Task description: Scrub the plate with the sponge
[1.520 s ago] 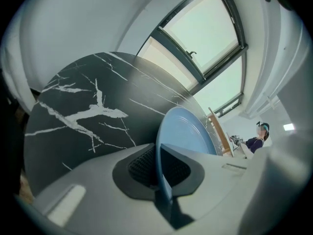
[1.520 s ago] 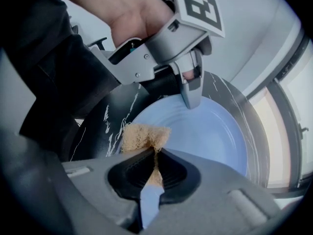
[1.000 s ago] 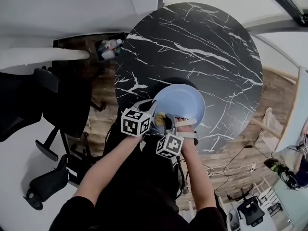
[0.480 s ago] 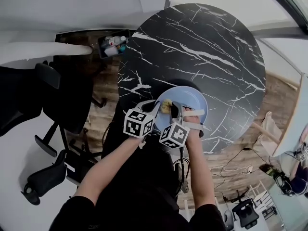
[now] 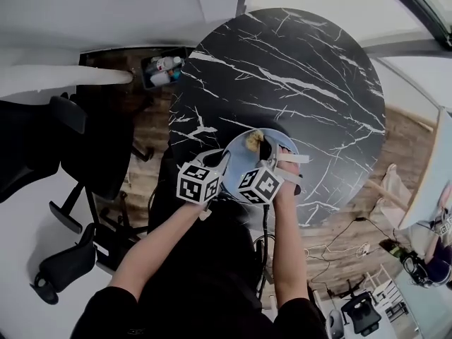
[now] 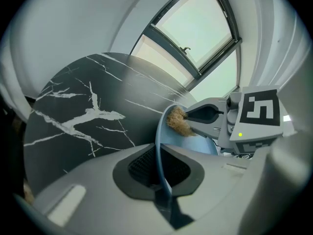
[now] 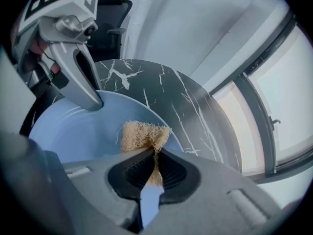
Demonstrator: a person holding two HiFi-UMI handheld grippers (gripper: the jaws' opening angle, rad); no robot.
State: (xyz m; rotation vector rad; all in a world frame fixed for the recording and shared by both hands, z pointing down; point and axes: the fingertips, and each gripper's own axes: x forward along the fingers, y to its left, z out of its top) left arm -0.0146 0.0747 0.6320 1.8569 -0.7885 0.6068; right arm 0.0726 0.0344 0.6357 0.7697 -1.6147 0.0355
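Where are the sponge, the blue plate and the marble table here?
sponge [image 7: 142,135]: right gripper view, fuzzy tan middle.
blue plate [image 7: 76,129]: right gripper view, bare inner face.
marble table [image 5: 296,69]: head view, bare dark top.

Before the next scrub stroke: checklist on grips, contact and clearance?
1. Left tongs shut on the plate rim: ok.
2. Right tongs shut on the sponge: ok, only a thin strip is pinched.
3. Sponge against the plate's inner face: ok, but it sits right at the far rim.
4. Two tongs clear of each other: ok, the left ones are across the plate from the sponge.
5. Plate's lower edge resting on the table: cannot tell.
6. Dirt left on the plate: cannot tell.
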